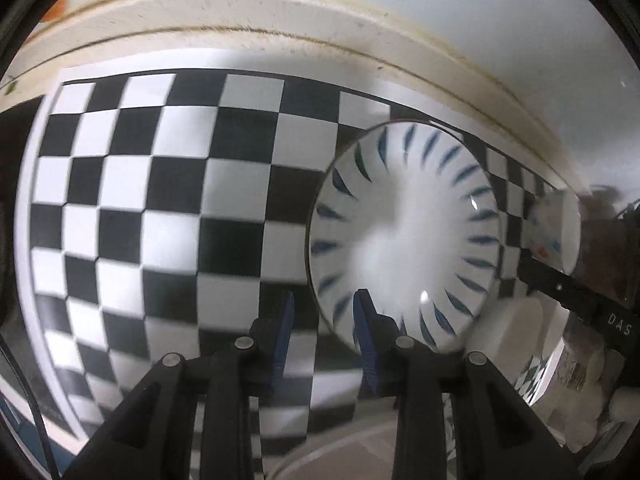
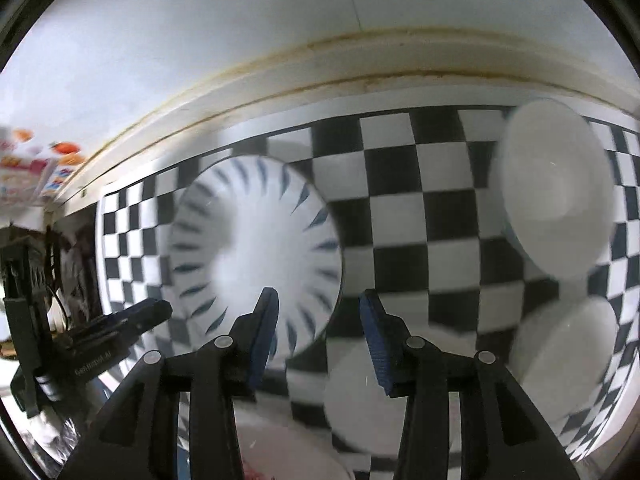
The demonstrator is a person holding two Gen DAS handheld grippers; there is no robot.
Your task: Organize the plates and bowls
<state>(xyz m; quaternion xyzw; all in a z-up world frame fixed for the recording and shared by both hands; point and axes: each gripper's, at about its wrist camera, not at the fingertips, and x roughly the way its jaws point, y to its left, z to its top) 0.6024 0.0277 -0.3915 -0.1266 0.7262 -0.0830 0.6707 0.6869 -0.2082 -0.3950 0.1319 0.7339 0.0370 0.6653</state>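
Step in hand: between placements, both grippers travelling over checkered worktop (image 1: 160, 200). Striped plate (image 1: 404, 232) lies right of centre, white bowls (image 2: 556, 200) at right edge. Left gripper (image 1: 322, 320) jaws narrowly apart, empty. Right gripper (image 2: 318, 316) jaws apart, empty. Next likely: align over bowl rim.
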